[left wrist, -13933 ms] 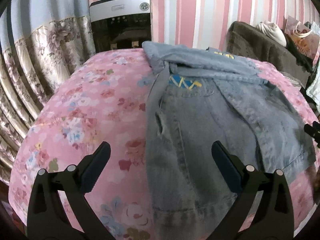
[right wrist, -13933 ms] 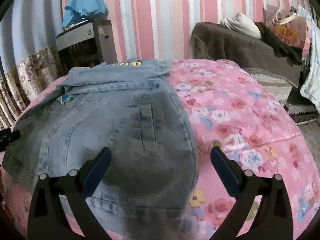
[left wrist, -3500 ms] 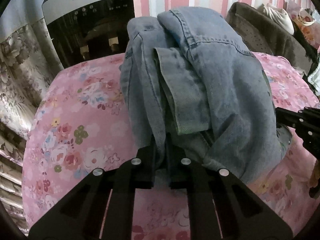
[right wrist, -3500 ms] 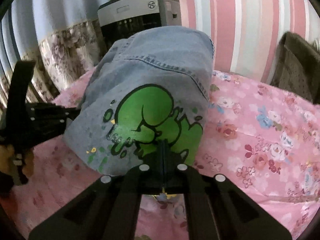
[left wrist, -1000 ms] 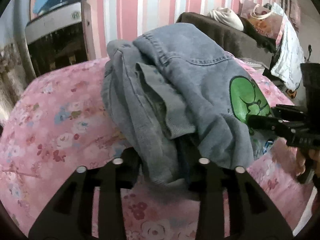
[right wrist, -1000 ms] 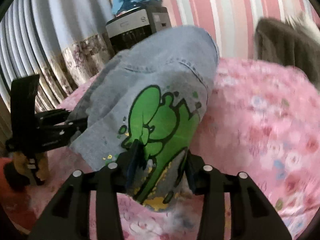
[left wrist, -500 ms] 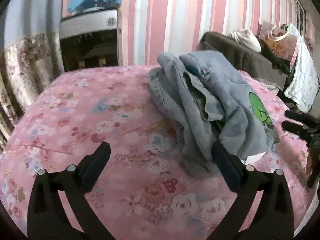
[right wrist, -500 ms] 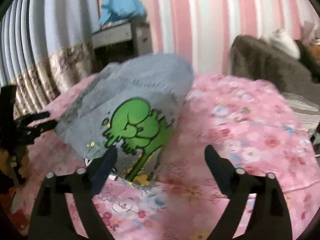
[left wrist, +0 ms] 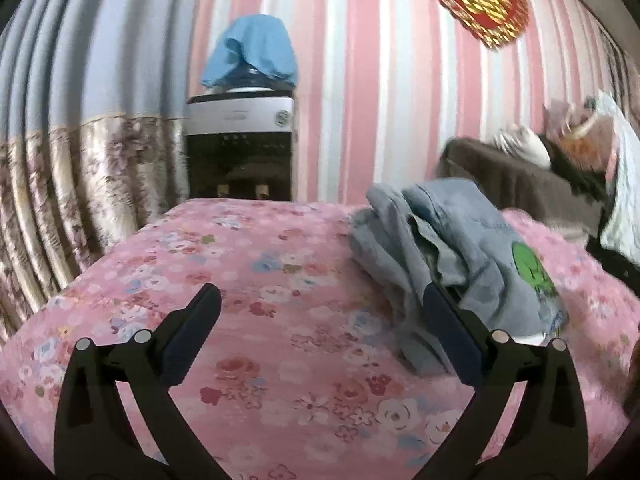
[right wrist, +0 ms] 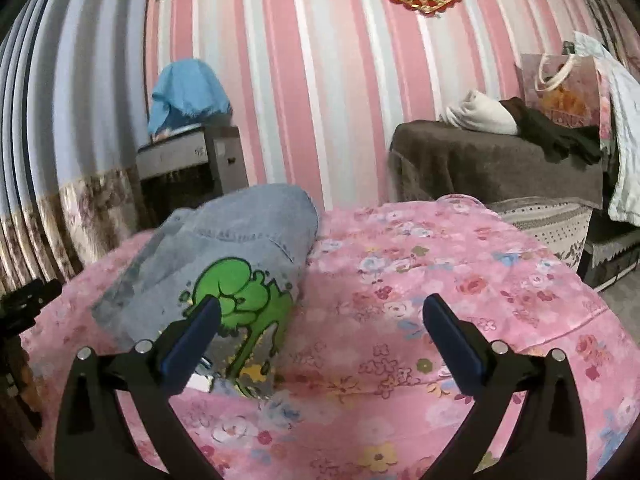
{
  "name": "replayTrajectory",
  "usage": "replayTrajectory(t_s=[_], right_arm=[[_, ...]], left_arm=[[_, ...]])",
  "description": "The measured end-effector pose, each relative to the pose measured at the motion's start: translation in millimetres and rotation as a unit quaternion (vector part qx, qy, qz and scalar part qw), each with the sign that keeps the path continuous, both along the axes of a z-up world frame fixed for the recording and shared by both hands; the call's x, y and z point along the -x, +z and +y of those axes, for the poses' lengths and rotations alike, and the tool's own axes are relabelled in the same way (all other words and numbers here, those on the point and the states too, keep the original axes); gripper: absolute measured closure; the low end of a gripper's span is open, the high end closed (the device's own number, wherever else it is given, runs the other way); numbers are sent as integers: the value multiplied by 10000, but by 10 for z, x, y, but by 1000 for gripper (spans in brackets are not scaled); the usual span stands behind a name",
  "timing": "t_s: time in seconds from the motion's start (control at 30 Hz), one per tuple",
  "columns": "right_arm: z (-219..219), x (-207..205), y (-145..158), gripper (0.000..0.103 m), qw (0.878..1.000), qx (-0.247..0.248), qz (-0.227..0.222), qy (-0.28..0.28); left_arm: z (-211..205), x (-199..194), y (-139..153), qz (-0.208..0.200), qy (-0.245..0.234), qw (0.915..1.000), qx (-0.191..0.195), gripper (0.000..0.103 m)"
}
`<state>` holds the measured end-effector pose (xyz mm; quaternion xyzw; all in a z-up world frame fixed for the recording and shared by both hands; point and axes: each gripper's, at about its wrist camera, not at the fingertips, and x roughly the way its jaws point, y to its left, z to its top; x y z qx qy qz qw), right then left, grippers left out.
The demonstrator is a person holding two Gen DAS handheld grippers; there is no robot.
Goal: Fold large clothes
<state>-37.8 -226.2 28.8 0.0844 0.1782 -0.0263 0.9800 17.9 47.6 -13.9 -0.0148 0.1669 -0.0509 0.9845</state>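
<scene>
Left claw (left wrist: 320,320) held level, spread apart and empty, right claw (right wrist: 320,328) likewise, folded denim garment (right wrist: 224,272) laid on pink floral bedspread (left wrist: 248,288), striped wall (right wrist: 320,80) seen behind.

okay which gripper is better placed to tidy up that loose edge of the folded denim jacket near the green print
Right, probably. The right gripper is open with one finger directly over the green print on the denim jacket. The left gripper, also open, faces mostly bare bedspread, with the jacket off to its right side.
</scene>
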Motion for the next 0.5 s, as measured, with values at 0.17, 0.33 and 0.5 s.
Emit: replayTrajectory(t_s=[0.17, 0.33, 0.5], right_arm=[[120, 152, 61, 2, 9986, 254, -420, -186], [133, 163, 73, 2, 9983, 281, -439, -242], [211, 170, 84, 2, 9970, 520, -434, -380]], left_arm=[[118, 42, 42, -299, 305, 9989, 181, 3], [76, 24, 35, -272, 343, 9990, 26, 3], [10, 16, 31, -269, 305, 9990, -168, 3]])
